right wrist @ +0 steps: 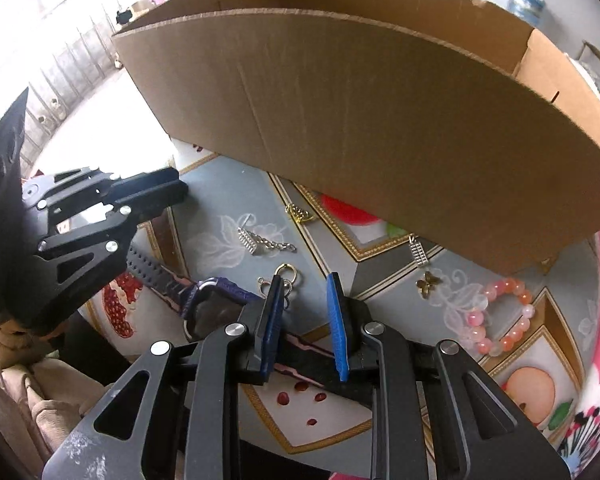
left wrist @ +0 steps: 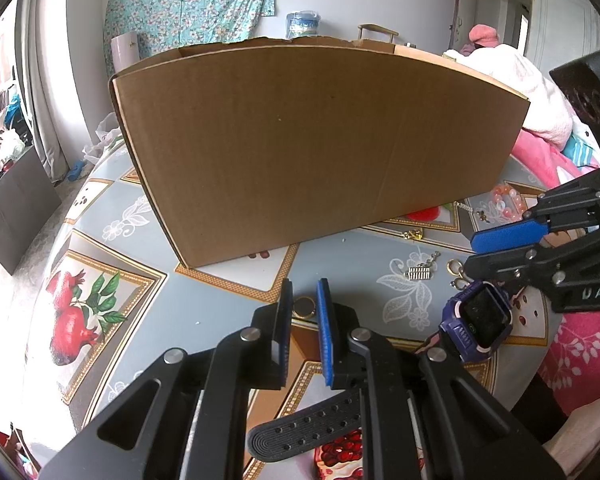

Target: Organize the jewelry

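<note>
A brown cardboard box (left wrist: 320, 148) stands open-topped on the patterned table; it also shows in the right wrist view (right wrist: 380, 128). My left gripper (left wrist: 304, 300) is open, low over the table, with a gold ring (left wrist: 303, 307) between its fingertips. A purple smartwatch (left wrist: 478, 320) lies to its right, its strap running under the gripper. My right gripper (right wrist: 306, 292) is open above the watch strap (right wrist: 300, 376), near a gold hoop earring (right wrist: 287, 271). A silver abacus charm (right wrist: 248, 242), a gold clip (right wrist: 298, 213), a butterfly charm (right wrist: 427, 282) and a pink bead bracelet (right wrist: 500, 316) lie on the table.
The tablecloth (left wrist: 112, 216) has pomegranate prints. A second silver charm (right wrist: 417, 254) lies by the box's front wall. Pink bedding (left wrist: 540, 152) is at the right, a dark panel (left wrist: 16, 208) on the floor to the left.
</note>
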Tool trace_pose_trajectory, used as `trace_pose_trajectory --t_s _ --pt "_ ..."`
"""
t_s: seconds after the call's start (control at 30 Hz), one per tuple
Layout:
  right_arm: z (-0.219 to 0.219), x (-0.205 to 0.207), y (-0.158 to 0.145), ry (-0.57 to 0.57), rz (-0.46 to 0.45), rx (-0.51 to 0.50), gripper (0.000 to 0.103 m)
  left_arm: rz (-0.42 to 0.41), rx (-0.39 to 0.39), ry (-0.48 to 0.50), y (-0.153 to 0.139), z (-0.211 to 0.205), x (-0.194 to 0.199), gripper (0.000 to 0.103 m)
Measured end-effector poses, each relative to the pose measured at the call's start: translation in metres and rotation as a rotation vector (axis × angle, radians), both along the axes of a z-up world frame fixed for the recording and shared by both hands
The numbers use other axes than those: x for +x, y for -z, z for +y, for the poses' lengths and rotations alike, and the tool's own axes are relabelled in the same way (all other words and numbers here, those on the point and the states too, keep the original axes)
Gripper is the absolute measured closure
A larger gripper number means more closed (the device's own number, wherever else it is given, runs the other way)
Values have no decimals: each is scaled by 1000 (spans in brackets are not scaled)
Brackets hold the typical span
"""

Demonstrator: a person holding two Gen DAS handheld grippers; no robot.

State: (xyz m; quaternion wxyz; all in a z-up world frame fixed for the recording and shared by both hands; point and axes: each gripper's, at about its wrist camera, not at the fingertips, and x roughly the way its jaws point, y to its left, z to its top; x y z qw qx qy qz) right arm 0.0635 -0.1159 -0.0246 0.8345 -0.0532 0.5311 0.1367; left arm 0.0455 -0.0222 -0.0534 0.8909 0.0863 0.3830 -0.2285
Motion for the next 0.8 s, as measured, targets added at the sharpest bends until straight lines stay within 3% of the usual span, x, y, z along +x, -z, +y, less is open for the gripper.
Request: trace_pose_trajectory --t_s 0.33,0.57,0.7,0.8 --pt "-21 7 -14 35 7 73 81 0 0 1 0 0 0 91" --pt "-7 6 -6 25 13 27 83 0 -1 0 0 1 0 91" --pt "12 13 1 17 9 -12 93 0 -2 0 0 1 0 91" --pt "13 14 1 6 6 -16 95 -2 0 0 0 1 0 91"
